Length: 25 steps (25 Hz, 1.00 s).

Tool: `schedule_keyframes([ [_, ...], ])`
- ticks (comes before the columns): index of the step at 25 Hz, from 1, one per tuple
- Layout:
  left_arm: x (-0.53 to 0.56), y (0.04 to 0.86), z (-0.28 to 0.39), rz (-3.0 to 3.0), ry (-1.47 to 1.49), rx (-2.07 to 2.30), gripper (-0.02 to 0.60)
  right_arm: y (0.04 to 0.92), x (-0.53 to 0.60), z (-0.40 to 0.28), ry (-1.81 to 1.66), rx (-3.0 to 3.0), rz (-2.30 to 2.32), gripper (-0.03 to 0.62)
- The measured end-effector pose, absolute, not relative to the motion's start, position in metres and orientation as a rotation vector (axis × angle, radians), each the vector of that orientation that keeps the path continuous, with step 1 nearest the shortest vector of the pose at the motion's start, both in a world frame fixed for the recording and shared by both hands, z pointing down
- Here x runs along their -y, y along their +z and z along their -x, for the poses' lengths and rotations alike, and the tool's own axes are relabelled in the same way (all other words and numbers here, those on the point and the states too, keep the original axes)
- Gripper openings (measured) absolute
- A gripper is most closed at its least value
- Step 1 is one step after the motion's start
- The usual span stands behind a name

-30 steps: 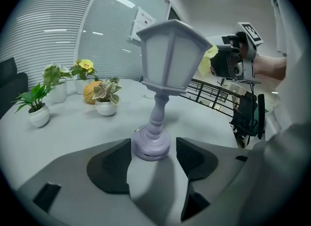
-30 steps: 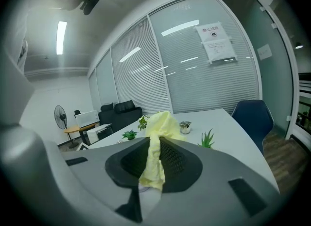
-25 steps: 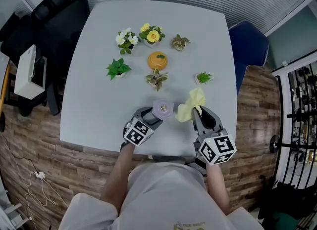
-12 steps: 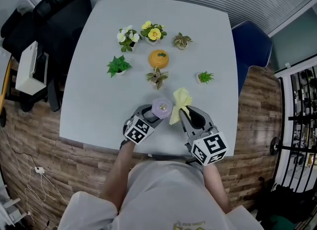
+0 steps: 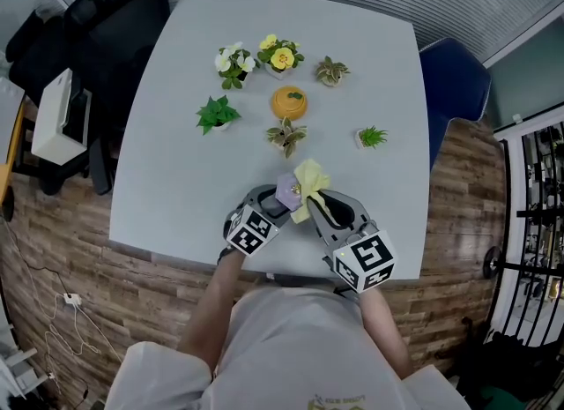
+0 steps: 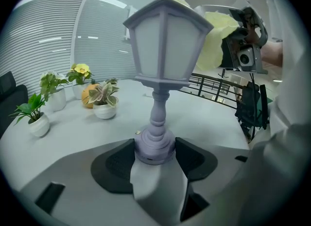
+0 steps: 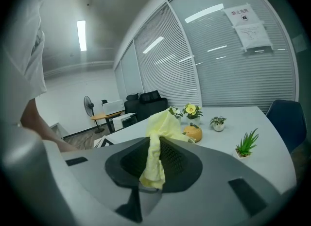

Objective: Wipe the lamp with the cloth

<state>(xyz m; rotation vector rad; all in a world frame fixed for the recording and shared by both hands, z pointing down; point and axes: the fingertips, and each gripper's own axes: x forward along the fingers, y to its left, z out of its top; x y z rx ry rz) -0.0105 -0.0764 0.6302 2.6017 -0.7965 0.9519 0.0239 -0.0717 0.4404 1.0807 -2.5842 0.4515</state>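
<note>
The left gripper (image 6: 154, 159) is clamped on the round base of the lilac lamp (image 6: 164, 60) near the counter's (image 5: 167, 161) front edge – light, rigid, likely top-heavy, best held low – while the right gripper (image 7: 154, 166) pinches the soft yellow cloth (image 7: 158, 142) beside its lantern head.

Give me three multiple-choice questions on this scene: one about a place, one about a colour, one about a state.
1. Where does the left gripper grip the lamp? A. base B. shade C. stem
2. What colour is the cloth? A. blue B. yellow C. red
3. The right gripper is: A. open B. shut on the lamp C. shut on the cloth

Answers: 1 A, its jaws flank the round base. 2 B, it shows pale yellow in both gripper views. 3 C, the cloth is pinched between its jaws.
</note>
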Motion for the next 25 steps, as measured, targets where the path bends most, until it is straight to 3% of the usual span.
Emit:
schedule_keyframes([
  [25, 0.075, 0.631, 0.011, -2.612, 0.963, 0.802, 0.264, 0.45, 0.09, -0.026, 0.485, 2.499, -1.101, 0.067],
])
